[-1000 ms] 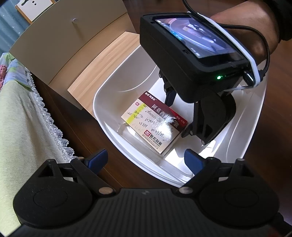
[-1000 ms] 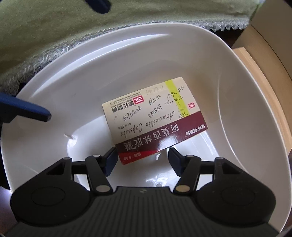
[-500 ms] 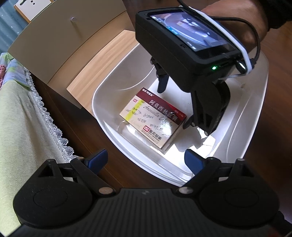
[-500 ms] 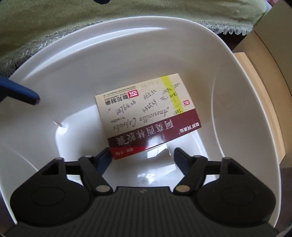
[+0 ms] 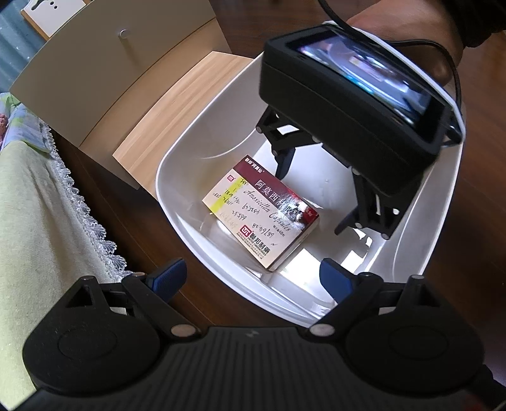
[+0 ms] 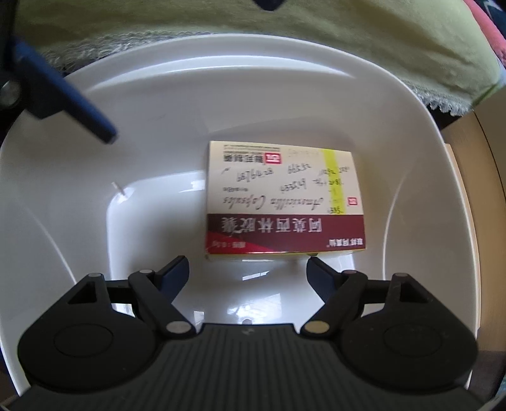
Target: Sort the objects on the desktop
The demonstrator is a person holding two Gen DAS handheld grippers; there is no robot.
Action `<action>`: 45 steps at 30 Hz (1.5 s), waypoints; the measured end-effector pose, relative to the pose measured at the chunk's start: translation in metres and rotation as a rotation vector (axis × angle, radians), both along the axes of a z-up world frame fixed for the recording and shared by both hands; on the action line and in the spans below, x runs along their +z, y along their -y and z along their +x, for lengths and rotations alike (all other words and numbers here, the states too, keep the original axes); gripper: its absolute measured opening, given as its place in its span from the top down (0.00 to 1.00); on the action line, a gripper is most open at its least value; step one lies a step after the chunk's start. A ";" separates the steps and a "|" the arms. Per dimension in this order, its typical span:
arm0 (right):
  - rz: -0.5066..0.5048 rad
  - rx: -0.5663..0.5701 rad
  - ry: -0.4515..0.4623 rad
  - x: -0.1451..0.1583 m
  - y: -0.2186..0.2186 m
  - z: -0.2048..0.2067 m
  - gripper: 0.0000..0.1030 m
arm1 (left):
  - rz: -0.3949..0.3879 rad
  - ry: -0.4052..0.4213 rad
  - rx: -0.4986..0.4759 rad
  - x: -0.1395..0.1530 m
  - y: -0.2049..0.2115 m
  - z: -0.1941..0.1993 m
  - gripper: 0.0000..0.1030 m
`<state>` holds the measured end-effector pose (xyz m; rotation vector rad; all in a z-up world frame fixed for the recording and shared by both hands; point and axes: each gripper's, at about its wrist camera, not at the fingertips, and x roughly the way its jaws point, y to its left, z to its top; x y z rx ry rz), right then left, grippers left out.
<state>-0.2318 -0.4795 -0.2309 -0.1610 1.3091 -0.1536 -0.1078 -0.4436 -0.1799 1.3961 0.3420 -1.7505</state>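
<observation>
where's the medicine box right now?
The medicine box lies flat on the floor of the white bin, printed face up. In the right wrist view it sits just ahead of the open right gripper, untouched.

A: What lies along the left edge of the left wrist view?

B: A pale green cloth (image 5: 28, 202) with a white lace trim (image 5: 85, 218), draped over the edge of the dark wooden worktop (image 5: 142, 227).

A: And behind that?

B: A beige cabinet (image 5: 104, 69) with a small round knob (image 5: 124, 33), a light wood panel (image 5: 177, 107) beside it.

A: Anything more in the right wrist view?

B: The same green cloth (image 6: 284, 28) across the top, and a bit of pink fabric (image 6: 493, 34) at the far right corner.
</observation>
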 end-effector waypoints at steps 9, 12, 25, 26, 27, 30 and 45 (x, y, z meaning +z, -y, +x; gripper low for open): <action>-0.028 -0.061 0.046 0.019 0.011 -0.010 0.14 | 0.009 0.003 -0.004 0.000 -0.002 -0.001 0.10; -0.070 -0.021 0.061 0.020 -0.002 -0.006 0.05 | 0.010 0.005 -0.002 -0.001 -0.001 -0.001 0.10; -0.119 0.003 0.041 -0.008 -0.013 0.055 0.01 | 0.011 0.008 -0.005 0.000 -0.002 -0.001 0.10; -0.120 0.002 0.042 -0.009 -0.012 0.056 0.01 | 0.013 0.009 -0.004 0.000 -0.003 -0.001 0.10; -0.122 0.001 0.040 -0.010 -0.012 0.056 0.01 | 0.014 0.011 -0.004 0.000 -0.004 -0.001 0.10; -0.108 -0.007 0.044 -0.010 -0.013 0.057 0.01 | 0.015 0.010 0.000 0.000 -0.004 0.000 0.10; 0.043 -0.197 0.126 0.002 -0.007 0.021 0.01 | 0.012 0.009 0.000 0.002 -0.005 -0.001 0.10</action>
